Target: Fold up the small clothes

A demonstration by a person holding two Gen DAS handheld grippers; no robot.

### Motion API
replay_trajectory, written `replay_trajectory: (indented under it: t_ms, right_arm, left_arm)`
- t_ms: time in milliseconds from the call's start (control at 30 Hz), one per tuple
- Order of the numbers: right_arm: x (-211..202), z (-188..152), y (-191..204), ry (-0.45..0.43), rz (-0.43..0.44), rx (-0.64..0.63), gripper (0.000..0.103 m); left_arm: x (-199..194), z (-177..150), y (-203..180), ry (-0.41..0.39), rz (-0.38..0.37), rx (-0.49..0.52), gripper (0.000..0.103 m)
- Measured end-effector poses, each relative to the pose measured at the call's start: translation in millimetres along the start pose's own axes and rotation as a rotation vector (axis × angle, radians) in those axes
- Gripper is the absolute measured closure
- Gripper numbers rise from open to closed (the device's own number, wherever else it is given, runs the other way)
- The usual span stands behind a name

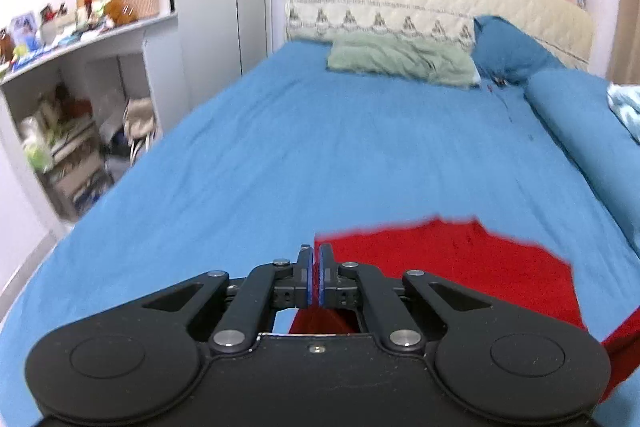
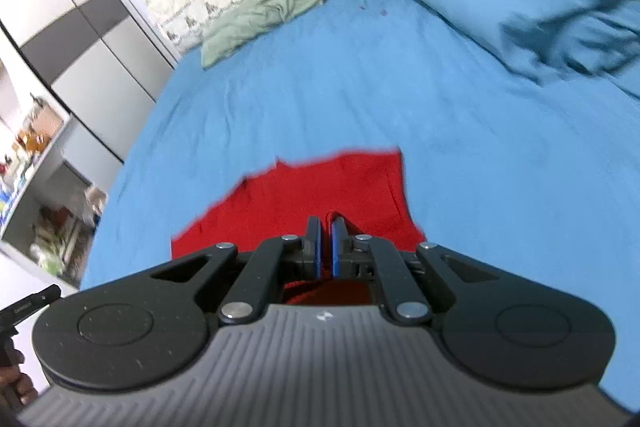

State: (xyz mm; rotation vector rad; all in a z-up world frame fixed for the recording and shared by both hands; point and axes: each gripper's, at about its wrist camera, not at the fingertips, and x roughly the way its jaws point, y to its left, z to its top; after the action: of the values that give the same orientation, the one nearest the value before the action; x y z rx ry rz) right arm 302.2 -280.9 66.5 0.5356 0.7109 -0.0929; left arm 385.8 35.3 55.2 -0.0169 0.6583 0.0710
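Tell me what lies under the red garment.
The red garment lies on the blue bedsheet, pinched by the left gripper and right gripper. Anything beneath it is covered.

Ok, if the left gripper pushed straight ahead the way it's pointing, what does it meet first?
Probably the blue bedsheet. The left gripper, shut on the red garment, points along the bed toward the green pillow; depth is unclear.

A small red garment [image 1: 448, 267] of plain, soft-looking fabric lies partly spread in the lower right of the left wrist view, its far edge uneven and angled, one portion lifted at the bottom of the frame. In the right wrist view the red garment [image 2: 320, 195] fills the lower centre.
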Motion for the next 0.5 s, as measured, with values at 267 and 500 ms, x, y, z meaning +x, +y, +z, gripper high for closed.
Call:
replay_trajectory:
  t_ms: [267,500]
  right_arm:
    - [184.1,62.1,-25.0,0.039,-0.030,-0.006,0.083]
    - [293.8,47.3,-53.1,0.108,-0.127,-0.039,0.083]
  left_arm:
    - [170.7,11.5,-28.1,0.029,0.076,-0.061,0.101]
    - [257.2,-14.8,-34.3,0.083,0.112,0.002,0.101]
